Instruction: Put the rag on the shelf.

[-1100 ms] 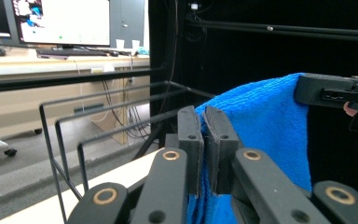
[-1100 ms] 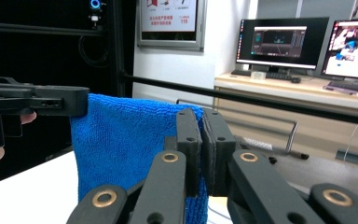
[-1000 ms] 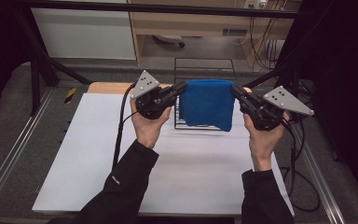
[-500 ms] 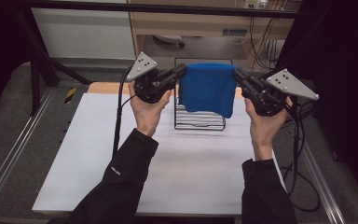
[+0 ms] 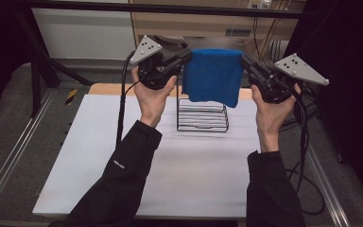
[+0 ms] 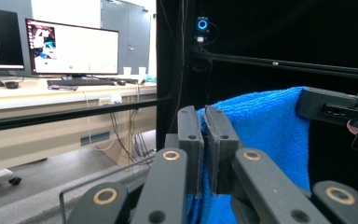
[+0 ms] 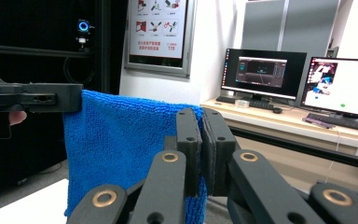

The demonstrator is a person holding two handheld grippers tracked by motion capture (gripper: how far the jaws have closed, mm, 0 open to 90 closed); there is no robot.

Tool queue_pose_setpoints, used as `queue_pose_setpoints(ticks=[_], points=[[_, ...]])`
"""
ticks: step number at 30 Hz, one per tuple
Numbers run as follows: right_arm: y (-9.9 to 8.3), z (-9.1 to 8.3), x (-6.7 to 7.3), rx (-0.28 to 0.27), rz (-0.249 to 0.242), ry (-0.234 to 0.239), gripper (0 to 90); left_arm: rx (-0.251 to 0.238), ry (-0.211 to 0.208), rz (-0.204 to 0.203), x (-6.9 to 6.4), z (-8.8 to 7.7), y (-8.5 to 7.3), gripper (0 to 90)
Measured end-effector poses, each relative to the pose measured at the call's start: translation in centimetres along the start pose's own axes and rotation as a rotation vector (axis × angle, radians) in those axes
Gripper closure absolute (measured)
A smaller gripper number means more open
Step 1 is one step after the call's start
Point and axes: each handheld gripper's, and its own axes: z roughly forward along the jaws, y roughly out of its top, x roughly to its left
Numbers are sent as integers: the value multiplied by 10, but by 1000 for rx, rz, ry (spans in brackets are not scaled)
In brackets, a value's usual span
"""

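From the high view I see the blue towel (image 5: pixel 213 75) hanging in the air above the black wire rack (image 5: pixel 202 113), which stands on the white desk (image 5: pixel 99 156) toward 12 o'clock. My left tongs (image 5: pixel 187 55) pinch its top corner at 9 o'clock, my right tongs (image 5: pixel 242 59) the corner at 3 o'clock.

In the left gripper view, the left tongs (image 6: pixel 208 154) are clenched on the towel's edge.

In the right gripper view, the right tongs (image 7: pixel 204 151) are clenched on the opposite edge.
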Motion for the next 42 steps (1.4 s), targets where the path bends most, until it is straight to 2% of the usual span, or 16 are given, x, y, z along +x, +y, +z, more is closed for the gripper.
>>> queue_pose_setpoints(ticks=[3,9,14,20,28,31,33,42], points=[[7,5,-2,-2,-5,-5,872,-7,0,-14,4,3,6,857],[15,14,-4,-7,-10,-8,871,-18,18,-5,9,7,15,857],[20,22,-6,-14,-7,-11,872,-26,18,-14,14,11,22,857],[25,32,-12,-24,-8,-20,872,-38,26,0,17,18,29,857],[26,46,-20,-14,-16,-28,872,-37,46,14,25,27,32,857],[25,52,-23,-14,-17,-28,871,-30,48,11,29,30,31,858],[25,56,-25,-9,-28,-32,872,-33,44,-5,32,33,31,857],[17,76,-33,17,-34,-38,872,-11,81,32,42,43,28,857]])
